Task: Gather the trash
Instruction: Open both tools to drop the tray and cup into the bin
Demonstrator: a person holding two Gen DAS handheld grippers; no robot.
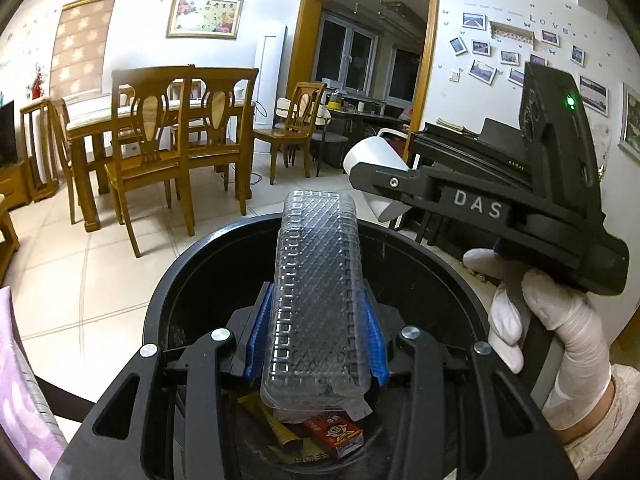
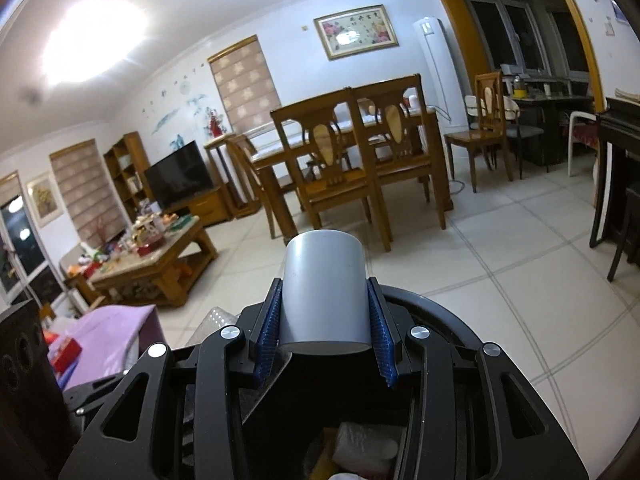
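My left gripper (image 1: 316,336) is shut on a clear ribbed plastic tray (image 1: 316,292), held upright over the round black trash bin (image 1: 176,276). Inside the bin lie a red snack box (image 1: 334,434) and yellow wrappers (image 1: 276,424). My right gripper (image 2: 324,320) is shut on a white paper cup (image 2: 324,292), held on its side above the same bin (image 2: 448,320). In the left wrist view the right gripper (image 1: 384,188) with the cup (image 1: 376,156) hovers over the bin's far right rim, held by a white-gloved hand (image 1: 560,332).
A wooden dining table with chairs (image 1: 160,132) stands across the tiled floor. A cluttered coffee table (image 2: 148,256) and a TV (image 2: 178,178) are to the left. A black piano (image 1: 472,148) stands at the right. A purple cloth (image 2: 108,332) lies near the bin.
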